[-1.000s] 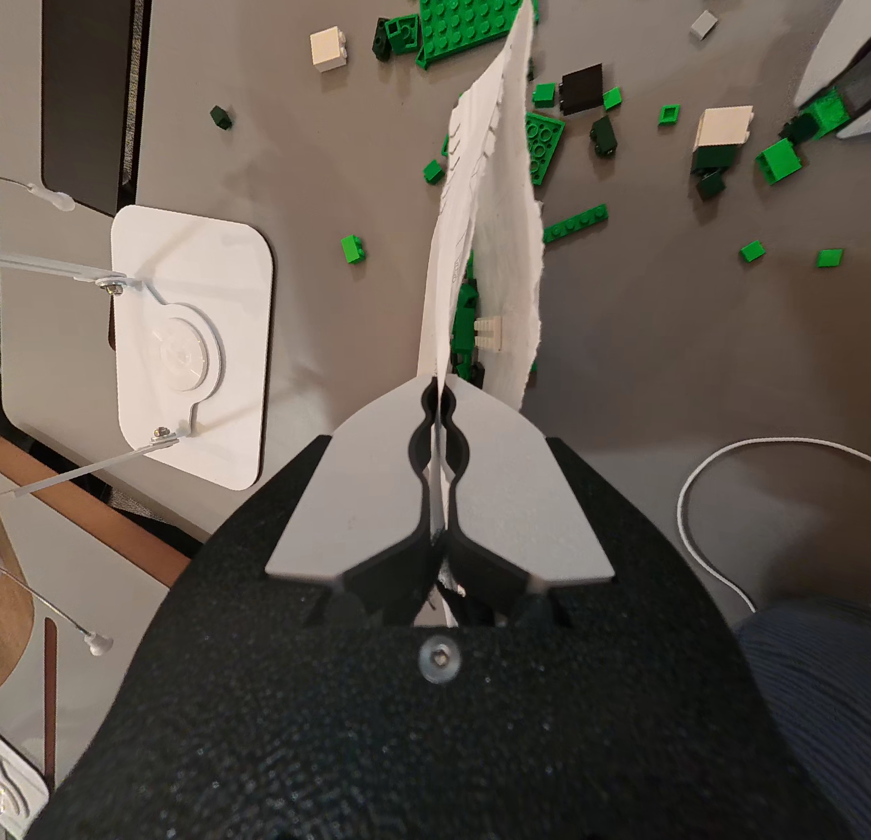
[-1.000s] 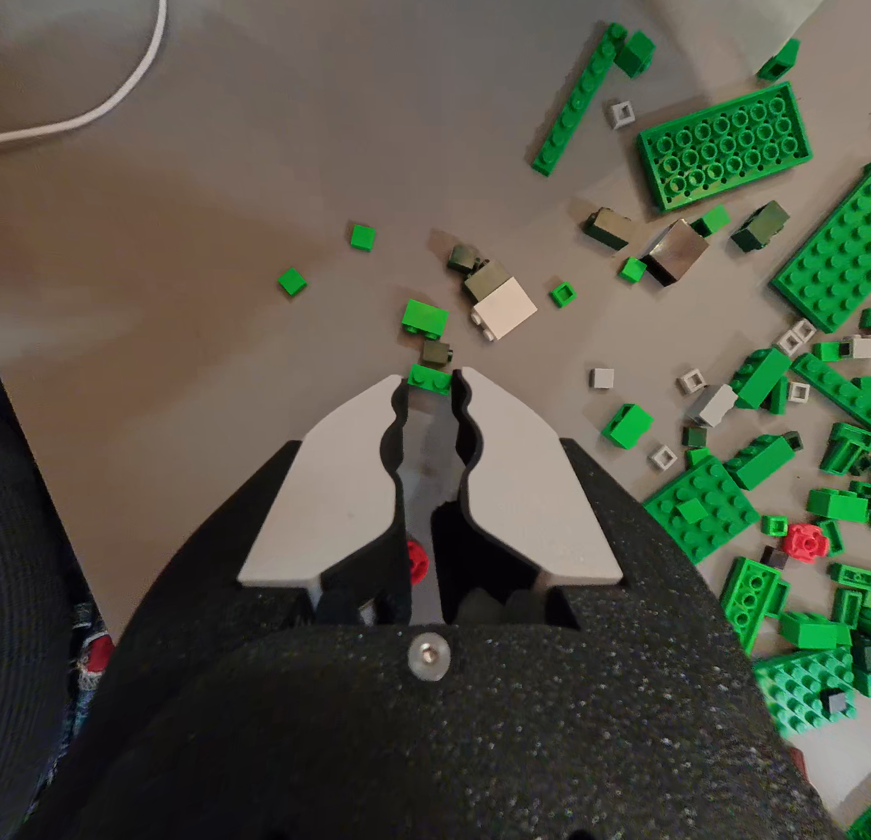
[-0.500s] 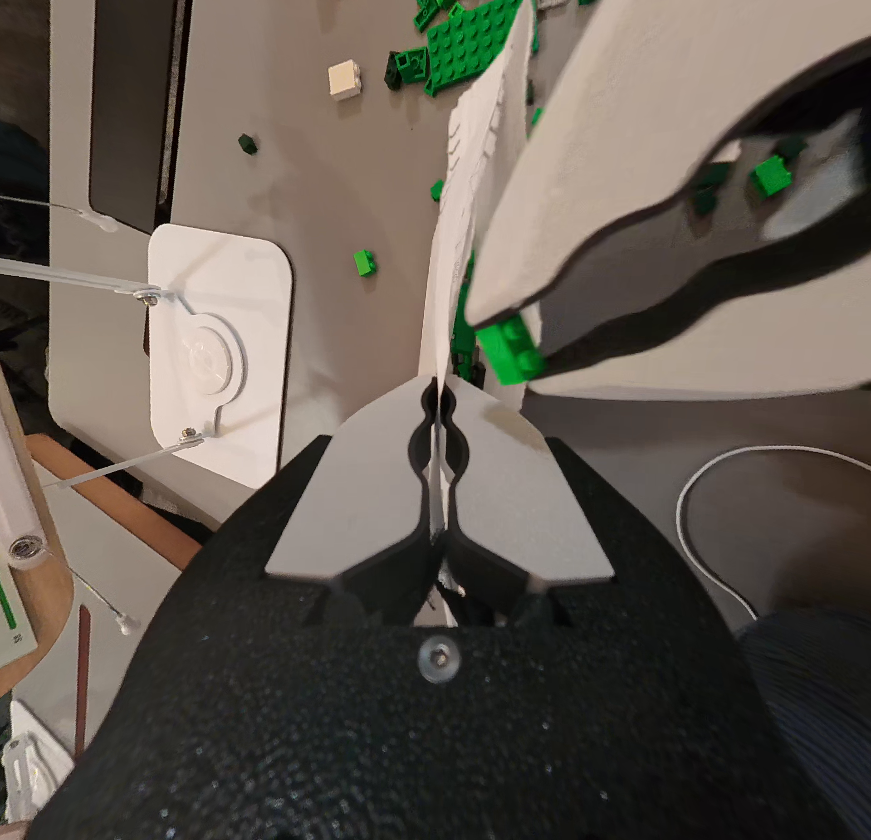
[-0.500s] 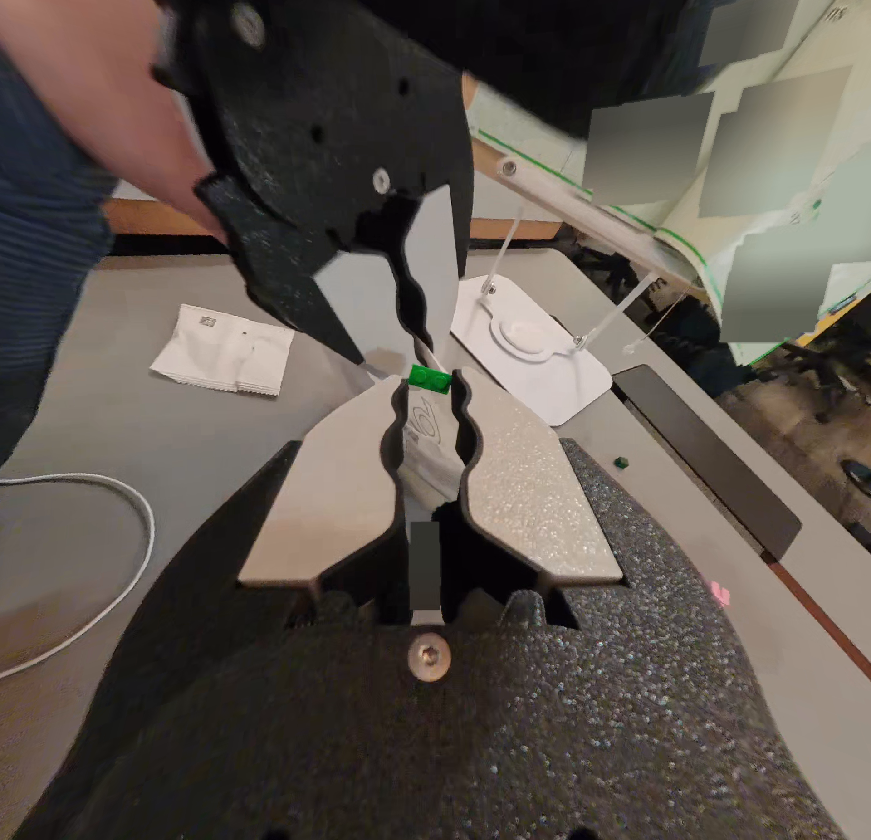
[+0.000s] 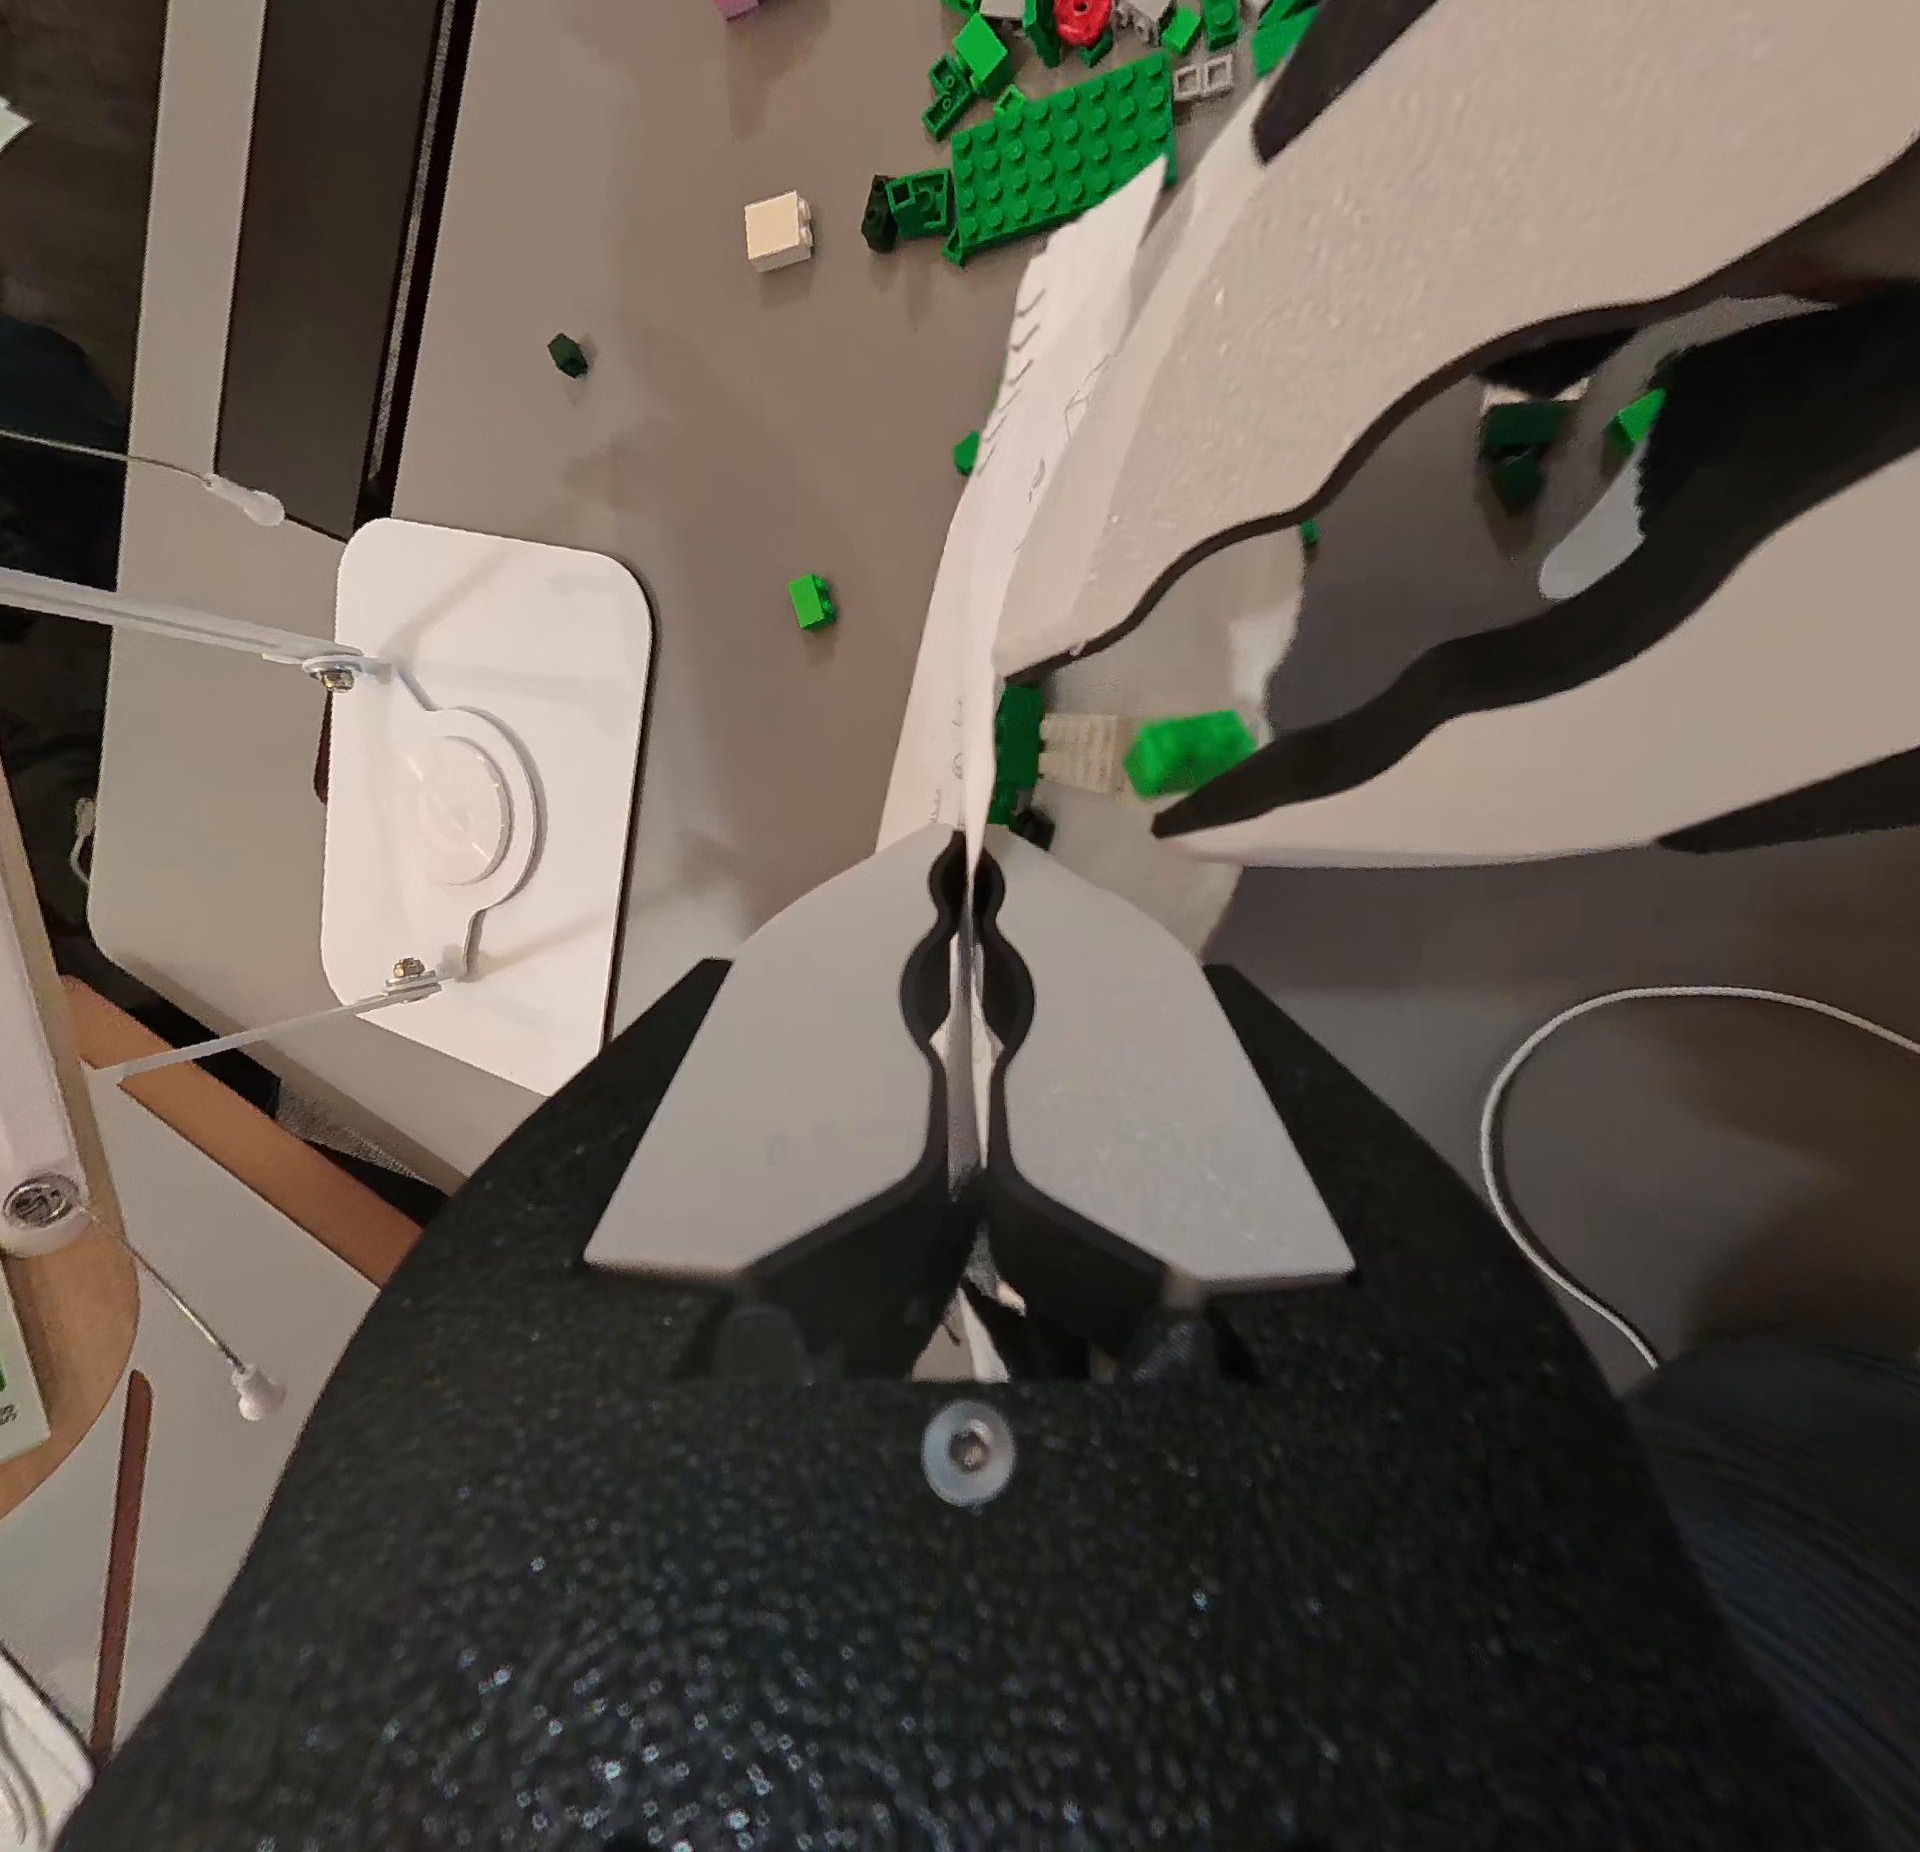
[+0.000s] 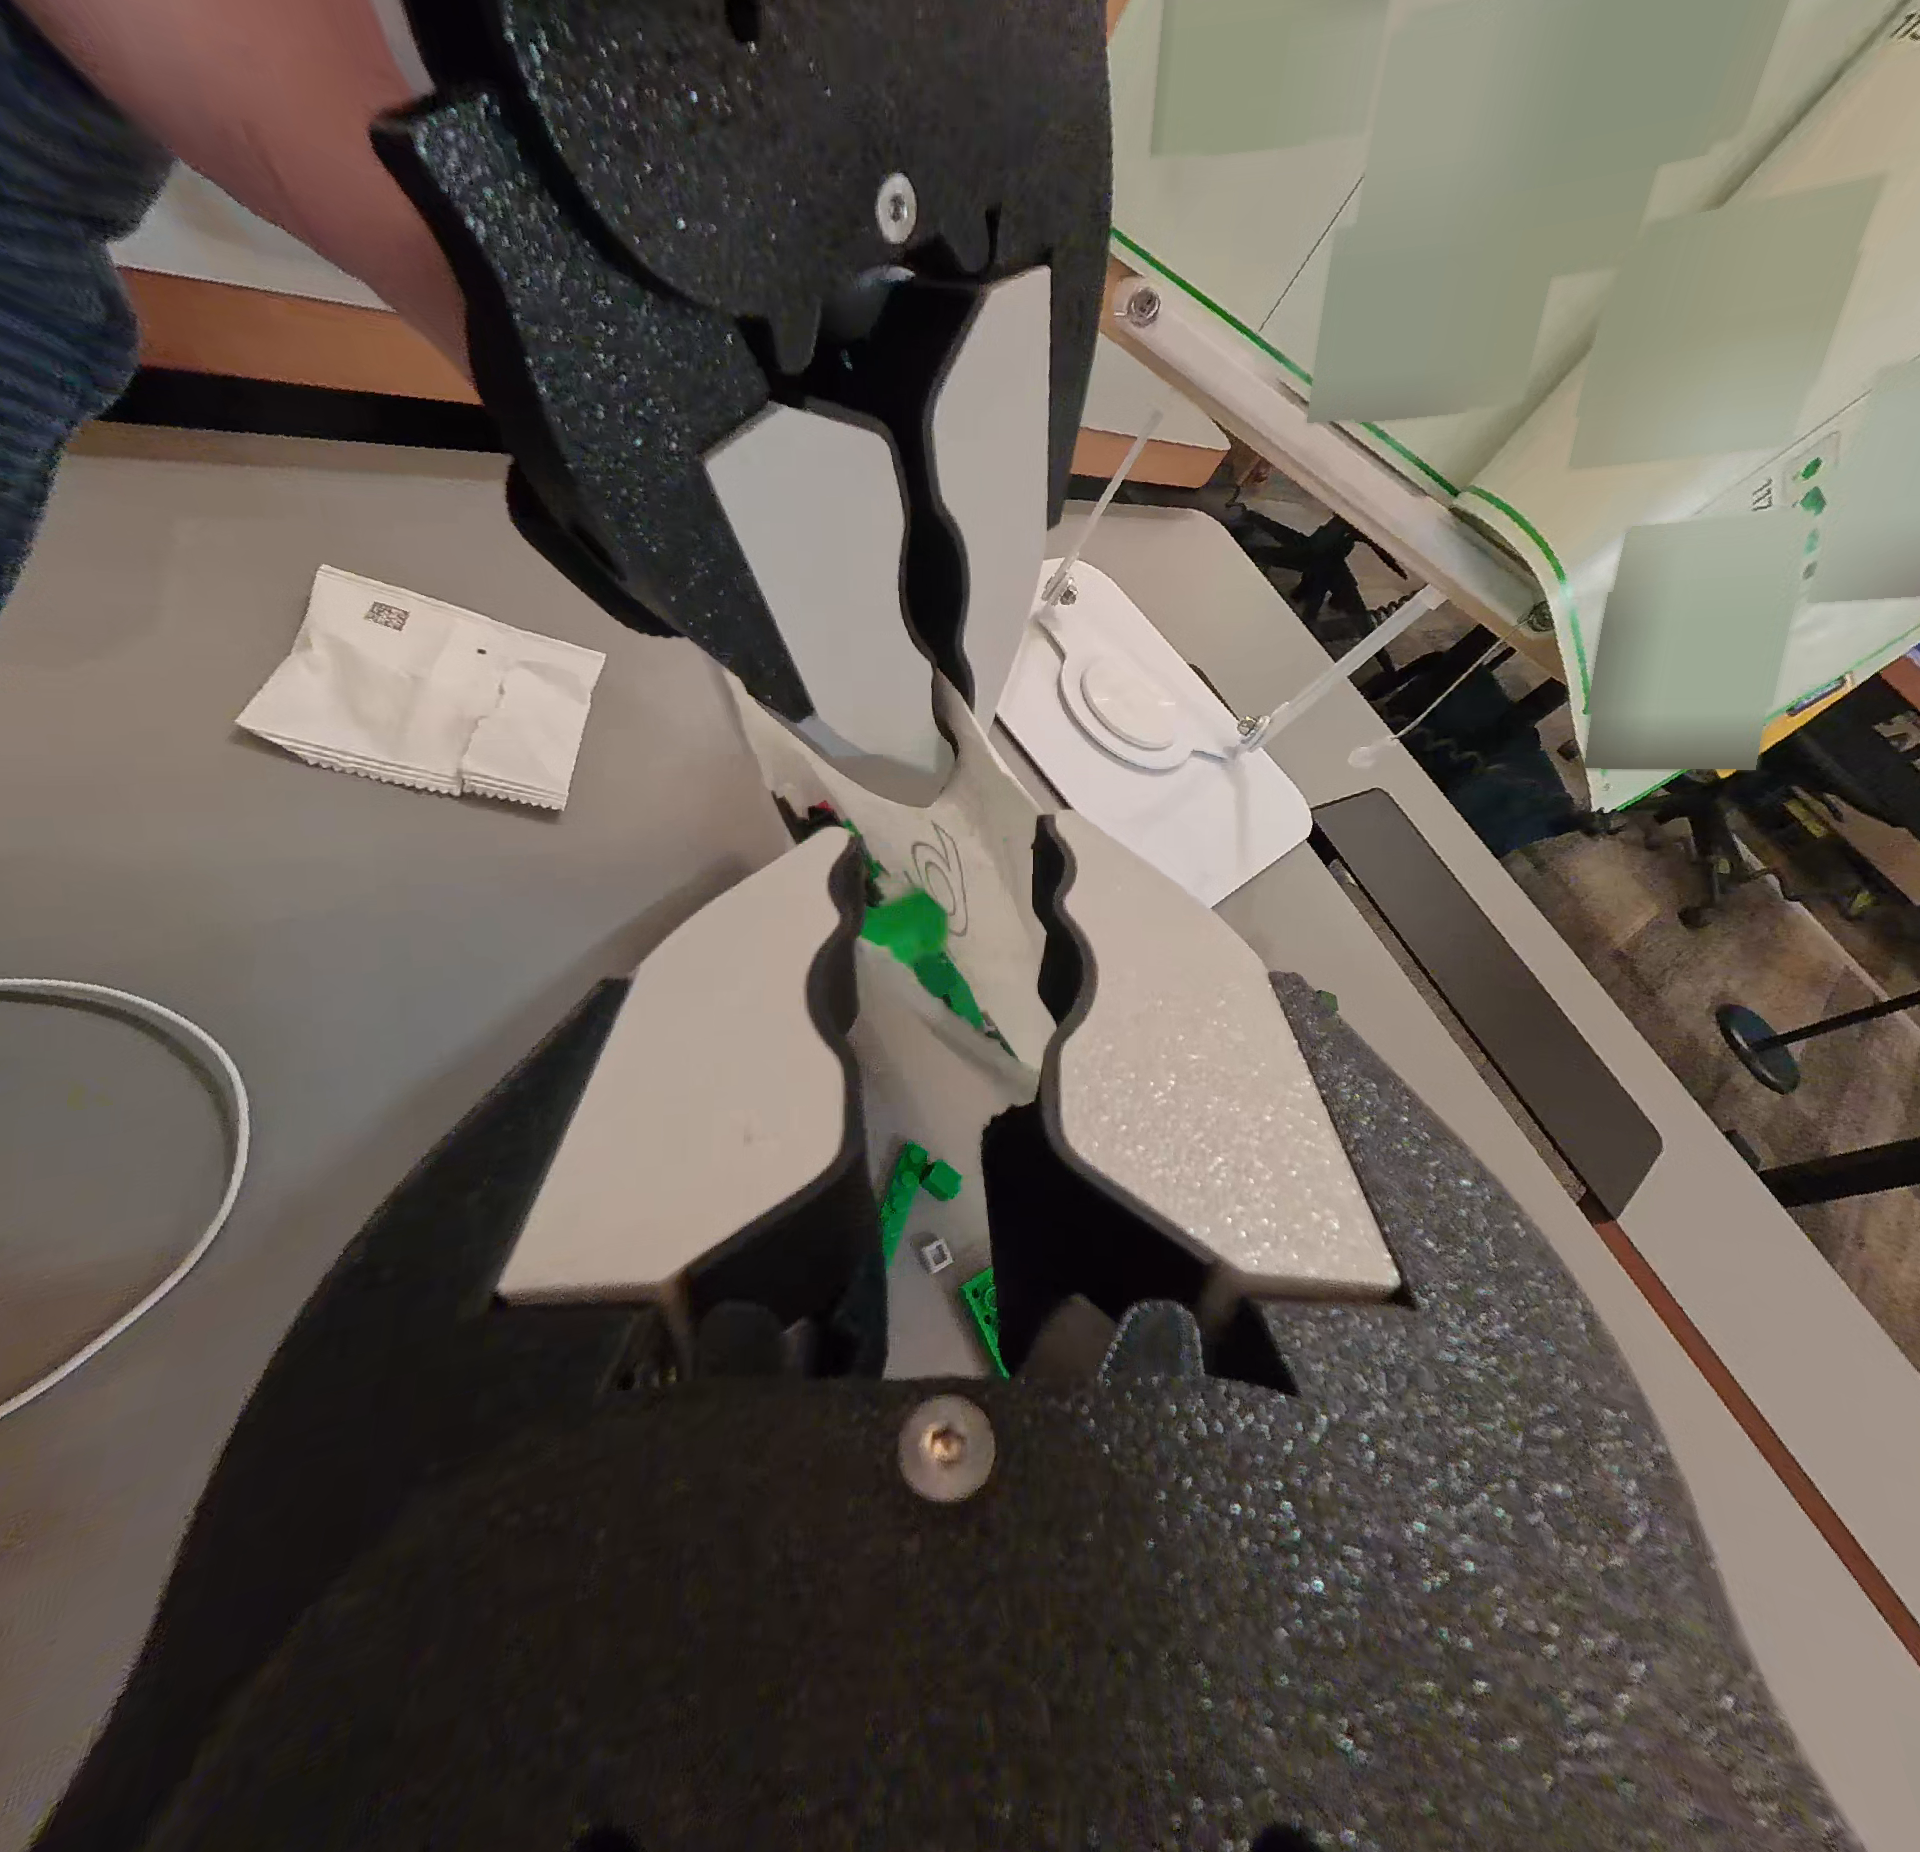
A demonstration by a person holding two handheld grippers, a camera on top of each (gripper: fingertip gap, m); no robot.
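Above strewn bricks (image 5: 1060, 155), left hand-held gripper (image 5: 971, 846) pinches bag (image 5: 1023, 472).

My left claw (image 5: 968, 846) has its jaws pressed together, the grey fingers (image 5: 821, 1064) meeting at the tips with only a thin white sheet between them. My right claw (image 6: 940, 846) has its jaws parted, nothing gripped between its fingertips. In the left wrist view it enters from 2 o'clock, tips pointing toward 8 o'clock, just beside my left claw's tips. My bare forearm (image 6: 208, 109) shows at 11 o'clock in the right wrist view.
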